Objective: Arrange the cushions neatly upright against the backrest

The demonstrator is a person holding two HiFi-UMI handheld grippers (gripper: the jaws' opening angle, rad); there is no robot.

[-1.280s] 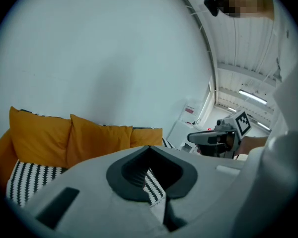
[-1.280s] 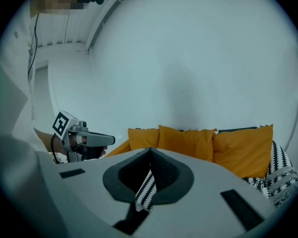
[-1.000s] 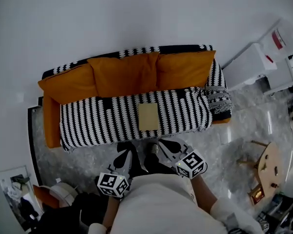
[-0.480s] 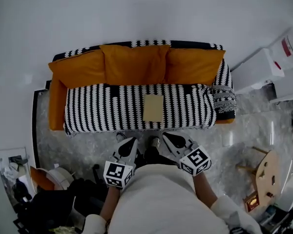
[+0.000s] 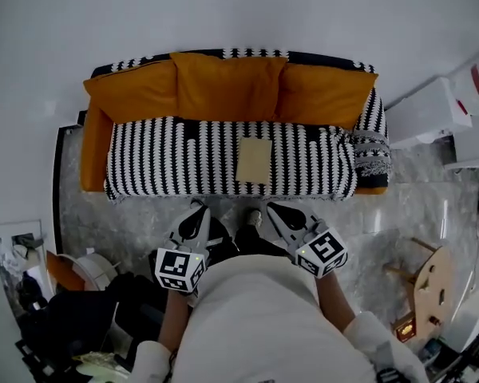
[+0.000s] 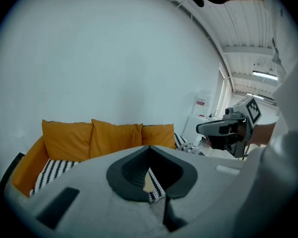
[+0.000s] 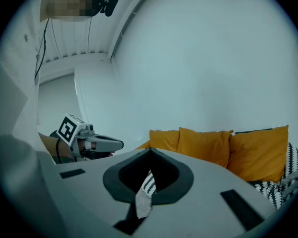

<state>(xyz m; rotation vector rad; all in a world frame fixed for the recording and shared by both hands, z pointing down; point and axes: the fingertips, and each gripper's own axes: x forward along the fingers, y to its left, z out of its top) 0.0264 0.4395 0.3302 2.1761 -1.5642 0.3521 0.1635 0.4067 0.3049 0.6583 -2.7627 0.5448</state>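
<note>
Orange cushions (image 5: 227, 86) already upright along backrest (image 5: 241, 53) | left tongs (image 5: 197, 213) and right tongs (image 5: 275, 211) clenched, empty | you: approach square-on, push flat faces only (corners likely crumple).

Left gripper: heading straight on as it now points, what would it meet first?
The left gripper would probably first meet the sofa's striped seat cover, near the tan patch; depth is unclear.

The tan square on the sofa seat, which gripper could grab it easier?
Probably the right gripper: the tan square lies almost straight ahead of it, while the left gripper sits farther aside. Both grippers' jaws are shut and empty.
</note>
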